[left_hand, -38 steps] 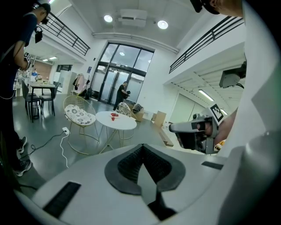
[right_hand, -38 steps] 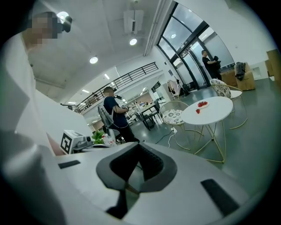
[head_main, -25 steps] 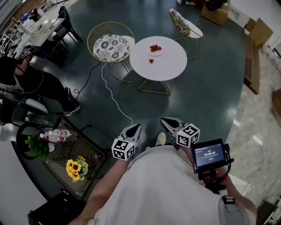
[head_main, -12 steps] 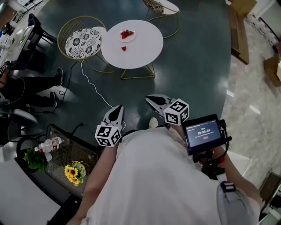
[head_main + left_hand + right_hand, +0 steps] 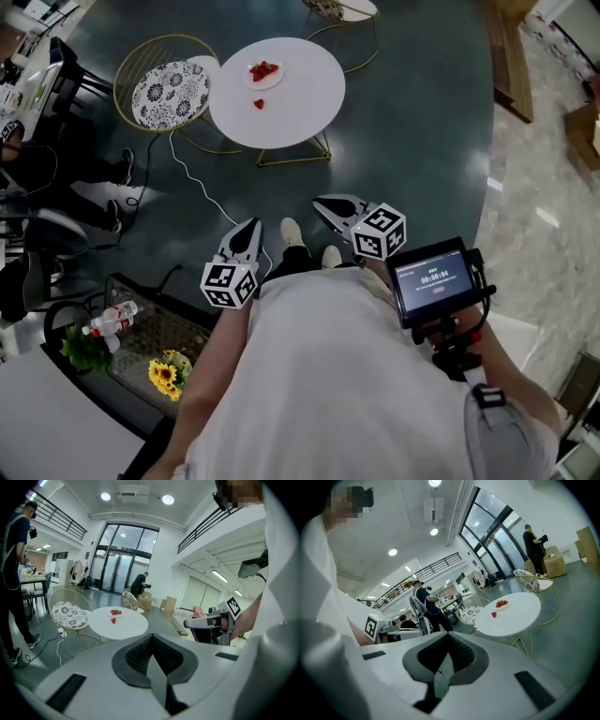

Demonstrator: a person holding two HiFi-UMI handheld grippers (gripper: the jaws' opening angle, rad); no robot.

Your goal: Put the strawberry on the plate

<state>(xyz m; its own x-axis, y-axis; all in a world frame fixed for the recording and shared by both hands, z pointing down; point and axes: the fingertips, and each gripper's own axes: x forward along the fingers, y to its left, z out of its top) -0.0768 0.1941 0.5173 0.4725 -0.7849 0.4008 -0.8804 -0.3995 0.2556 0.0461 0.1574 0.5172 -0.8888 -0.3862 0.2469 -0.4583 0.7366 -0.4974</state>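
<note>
A round white table (image 5: 291, 112) stands far ahead of me on the dark floor. On it a small plate (image 5: 265, 80) holds several strawberries, and a lone strawberry (image 5: 259, 104) lies on the tabletop just in front of the plate. My left gripper (image 5: 248, 226) and right gripper (image 5: 320, 202) hang close to my body, well short of the table. Both are shut with nothing between the jaws. The left gripper view shows the table (image 5: 124, 626), plate (image 5: 116, 613) and lone strawberry (image 5: 112, 620) in the distance. The right gripper view shows the plate (image 5: 502, 604) and lone strawberry (image 5: 493, 614) too.
A wire chair with a patterned cushion (image 5: 170, 92) stands left of the table, another chair (image 5: 342, 9) behind it. A white cable (image 5: 202, 187) runs across the floor. A low glass table with sunflowers (image 5: 164, 375) and bottles is at my left. People stand at the left.
The person has stepped forward, both shoes now show between the grippers. The table has slid up and left in the head view. Both grippers stay shut.
</note>
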